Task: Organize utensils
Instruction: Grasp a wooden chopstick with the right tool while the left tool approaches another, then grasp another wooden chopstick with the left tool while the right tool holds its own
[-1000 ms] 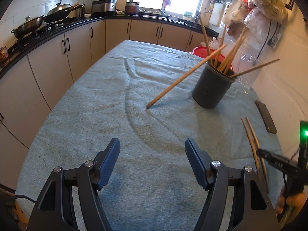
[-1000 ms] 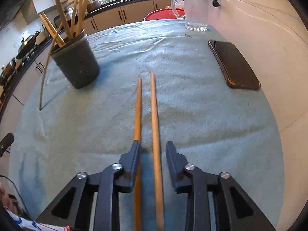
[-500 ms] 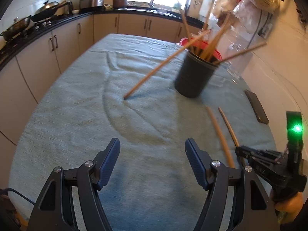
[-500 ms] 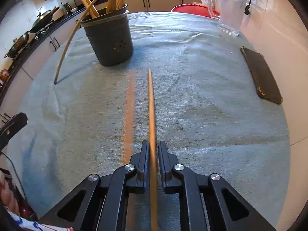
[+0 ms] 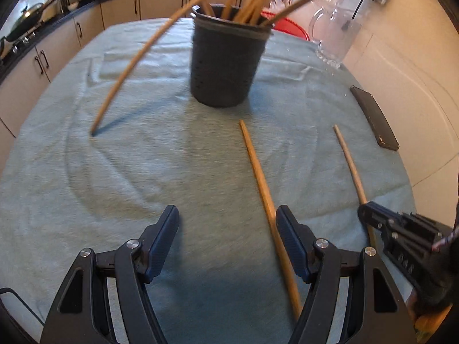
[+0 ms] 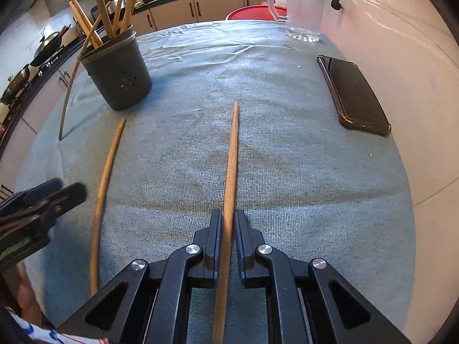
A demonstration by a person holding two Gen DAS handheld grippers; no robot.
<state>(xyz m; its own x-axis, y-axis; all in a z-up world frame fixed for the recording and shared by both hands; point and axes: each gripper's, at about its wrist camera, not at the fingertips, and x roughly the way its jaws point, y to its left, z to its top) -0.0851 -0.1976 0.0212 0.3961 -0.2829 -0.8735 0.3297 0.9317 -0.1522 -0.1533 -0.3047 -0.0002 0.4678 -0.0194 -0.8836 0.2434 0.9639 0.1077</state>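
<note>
A dark grey utensil holder (image 5: 226, 66) (image 6: 117, 74) full of wooden chopsticks stands on the teal tablecloth. One chopstick (image 5: 134, 60) leans out of it, tip on the cloth. My right gripper (image 6: 228, 220) is shut on a wooden chopstick (image 6: 231, 154), also seen in the left wrist view (image 5: 348, 160). A second loose chopstick (image 5: 264, 189) (image 6: 104, 180) lies on the cloth, just inside the right finger of my left gripper (image 5: 226, 223), which is open and empty. My left gripper also shows in the right wrist view (image 6: 54, 190).
A black phone (image 6: 354, 94) (image 5: 374, 116) lies on the cloth by the right wall. A glass jug (image 6: 304, 8) (image 5: 334, 37) and a red basin (image 6: 252, 14) stand at the far end. Kitchen cabinets and a stove with pans line the left side.
My right gripper closed on one of the two chopsticks and moved it rightward, away from the other. My left gripper moved forward and right, so the holder is nearer and the loose chopstick is between its fingers.
</note>
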